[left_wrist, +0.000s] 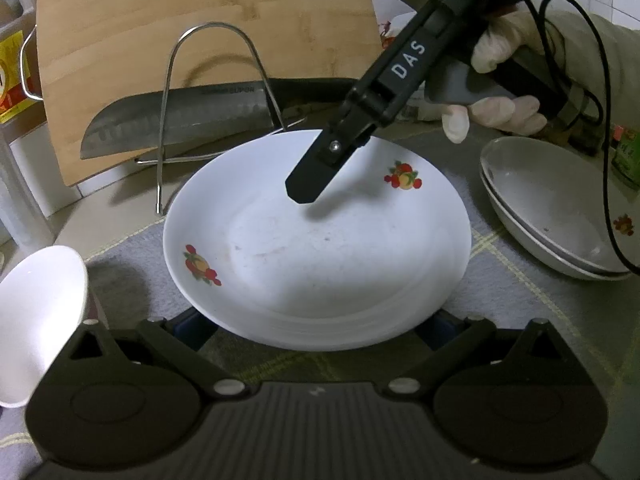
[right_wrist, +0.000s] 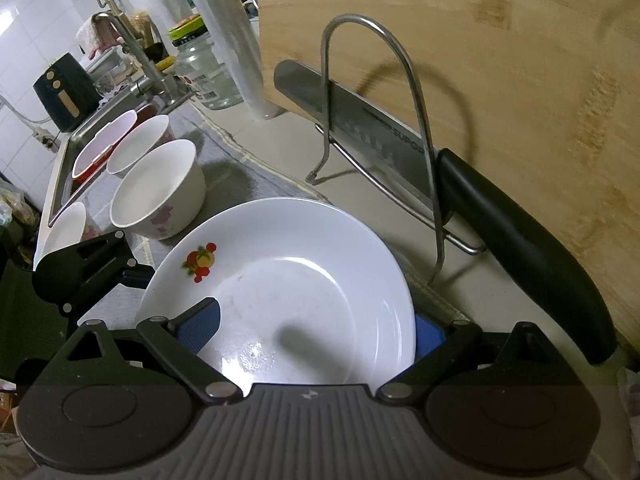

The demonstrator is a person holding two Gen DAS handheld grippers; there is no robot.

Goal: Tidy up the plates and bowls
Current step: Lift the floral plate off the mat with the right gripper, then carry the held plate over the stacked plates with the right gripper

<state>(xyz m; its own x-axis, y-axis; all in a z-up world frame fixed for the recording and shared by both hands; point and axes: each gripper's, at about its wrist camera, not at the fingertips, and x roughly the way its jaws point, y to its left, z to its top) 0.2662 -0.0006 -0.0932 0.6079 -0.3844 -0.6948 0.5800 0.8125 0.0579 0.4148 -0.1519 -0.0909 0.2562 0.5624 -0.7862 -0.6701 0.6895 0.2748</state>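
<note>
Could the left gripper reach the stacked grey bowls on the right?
Probably yes, but not directly: the right gripper and its black cable hang between the left gripper and the stacked grey bowls, and the white fruit-patterned plate sits between its fingers.

The left wrist camera looked down, very close, over a white plate (left_wrist: 316, 240), with the cutting board (left_wrist: 200, 40) at the top of the frame. The right wrist camera looked at that same plate (right_wrist: 288, 292) from its other side. Both saw the knife (left_wrist: 176, 120).
</note>
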